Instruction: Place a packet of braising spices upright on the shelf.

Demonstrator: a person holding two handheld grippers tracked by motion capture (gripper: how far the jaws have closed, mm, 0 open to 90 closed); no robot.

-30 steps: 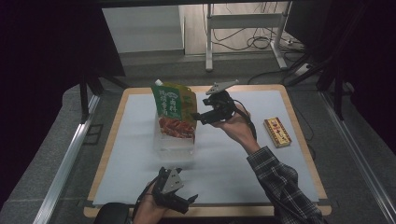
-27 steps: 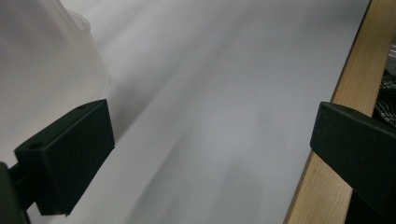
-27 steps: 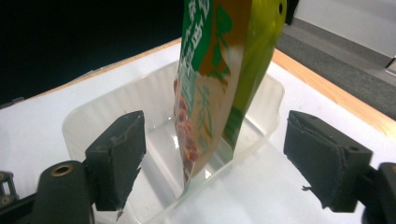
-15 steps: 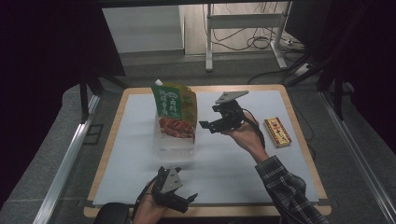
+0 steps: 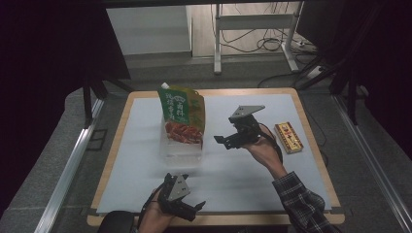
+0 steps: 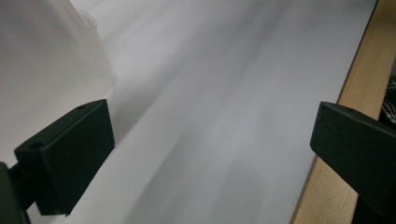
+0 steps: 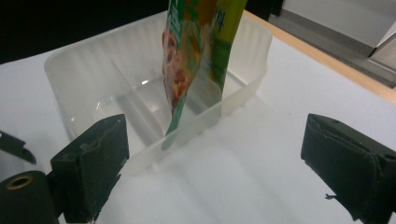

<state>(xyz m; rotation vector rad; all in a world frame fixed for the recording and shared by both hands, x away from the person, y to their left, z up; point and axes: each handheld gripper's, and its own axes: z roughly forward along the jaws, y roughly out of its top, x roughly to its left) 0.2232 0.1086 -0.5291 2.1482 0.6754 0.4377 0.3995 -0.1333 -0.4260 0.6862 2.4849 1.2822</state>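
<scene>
**Both hands raised, jaws apart, pouch in tray**

Right hand-held gripper (image 5: 228,141) is hovering above the desk (image 5: 243,174), forearm in a plaid sleeve (image 5: 299,204) reaching up from the near right edge, jaws gaping wide and empty, pointing toward the clear plastic tray (image 7: 140,107). A green sauce pouch (image 5: 180,114) is standing upright in that tray. Left hand-held gripper (image 5: 194,209) is sitting low at the near edge, jaws wide, holding nothing. A small red-and-yellow box (image 5: 288,137) is lying right of the right hand.
</scene>
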